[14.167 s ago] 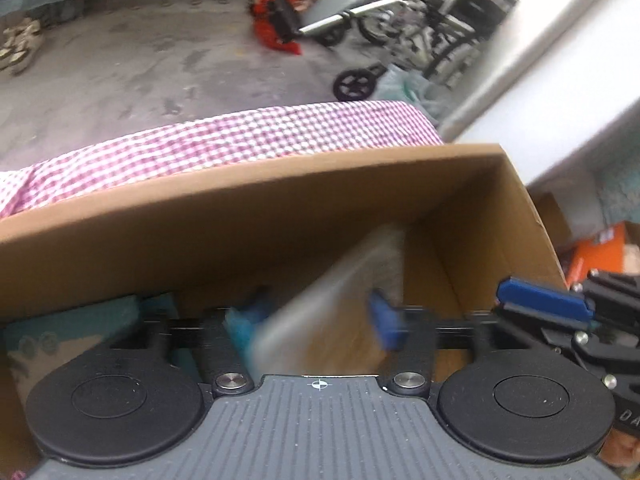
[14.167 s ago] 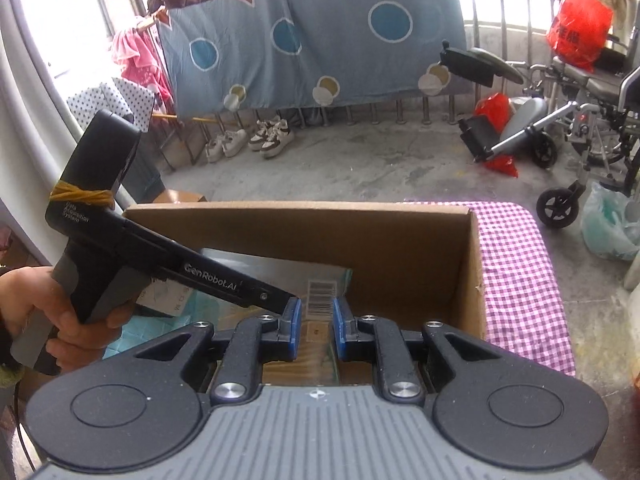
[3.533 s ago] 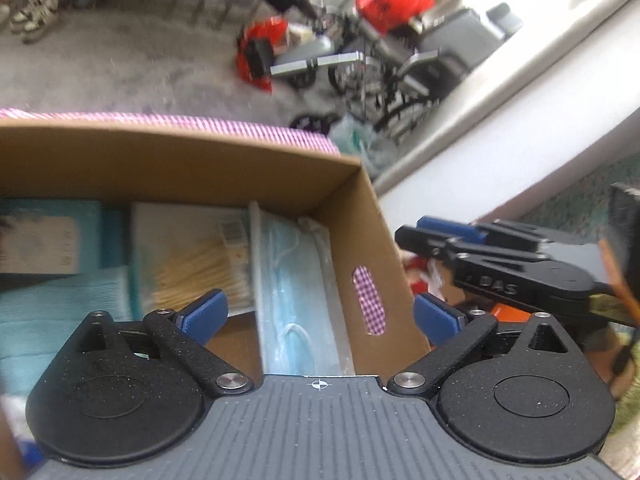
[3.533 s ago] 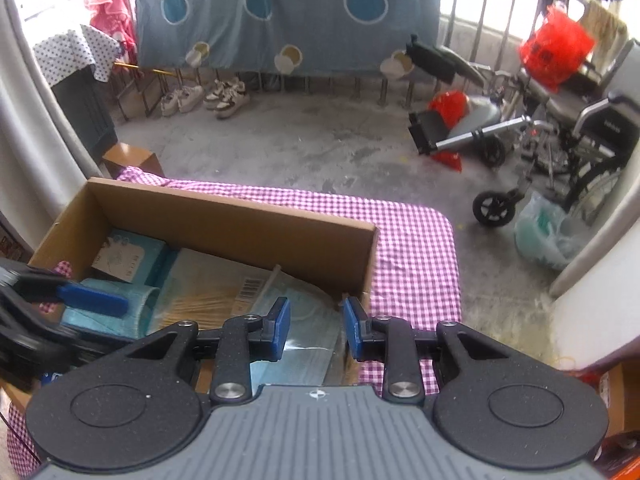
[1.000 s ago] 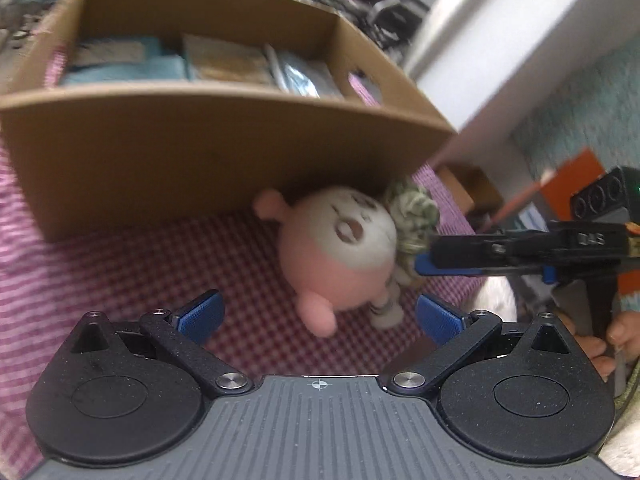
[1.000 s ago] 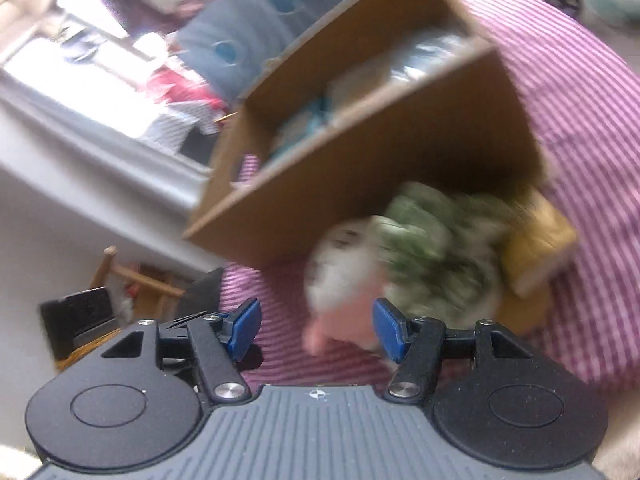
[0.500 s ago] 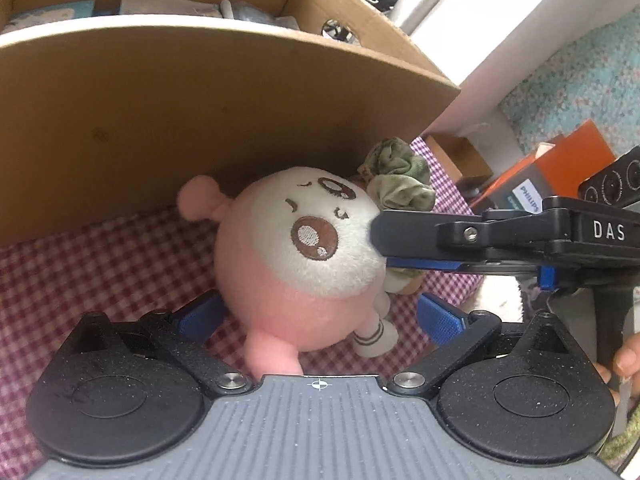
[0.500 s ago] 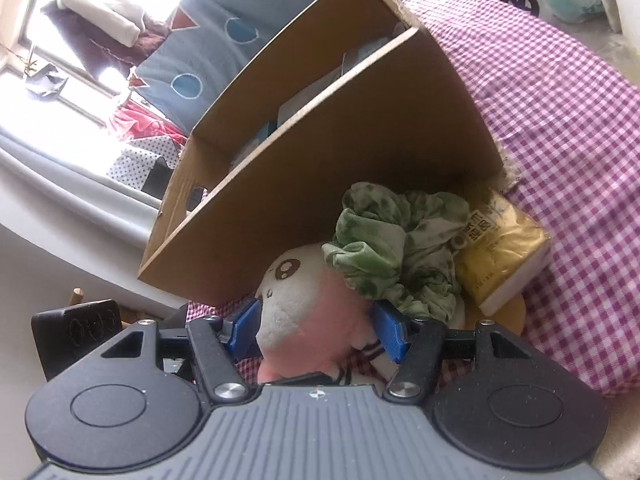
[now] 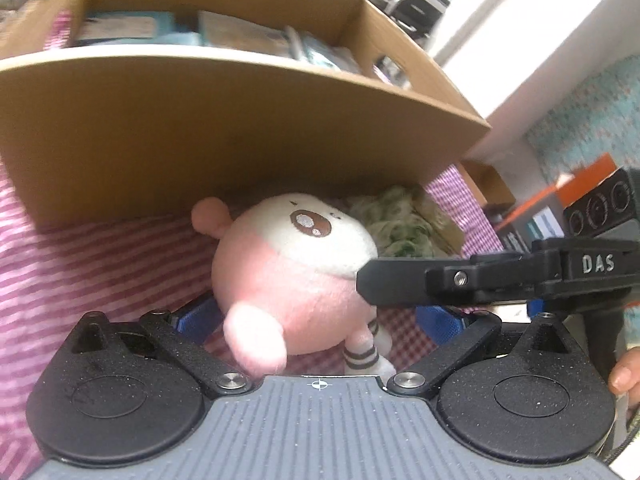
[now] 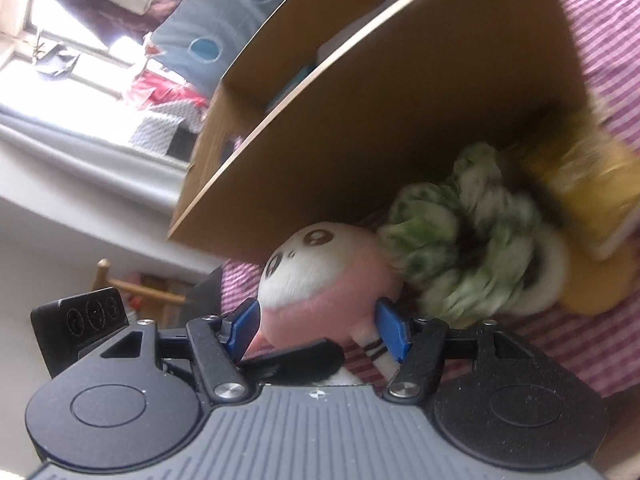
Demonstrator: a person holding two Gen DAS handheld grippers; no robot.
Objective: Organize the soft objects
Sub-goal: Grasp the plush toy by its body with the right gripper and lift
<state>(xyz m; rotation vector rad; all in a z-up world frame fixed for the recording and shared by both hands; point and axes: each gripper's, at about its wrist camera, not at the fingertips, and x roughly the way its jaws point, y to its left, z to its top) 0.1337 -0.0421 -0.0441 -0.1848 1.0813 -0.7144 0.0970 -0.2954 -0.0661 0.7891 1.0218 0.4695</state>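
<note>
A round pink and white plush toy [image 9: 296, 272] lies on the pink checked cloth [image 9: 100, 260] against the front wall of the cardboard box [image 9: 200, 120]. My left gripper [image 9: 318, 318] is open wide, with the plush's lower body between its blue pads. My right gripper [image 10: 318, 330] comes in from the right and stands open, its blue pads close on either side of the plush [image 10: 328, 280]. One black right finger [image 9: 400, 280] rests against the plush's side. A green scrunchie [image 10: 460, 248] lies right behind the plush.
A yellow packet [image 10: 580, 184] lies beyond the scrunchie at the box corner. The box [image 10: 400, 120] holds flat packets and blocks the way forward. An orange box [image 9: 580, 184] stands off the table to the right. A hand [image 9: 624, 372] holds the right gripper.
Both grippers have closed in on the plush over the last second. The right gripper's pads, which were short of it, now stand on either side of its body at about the same width.
</note>
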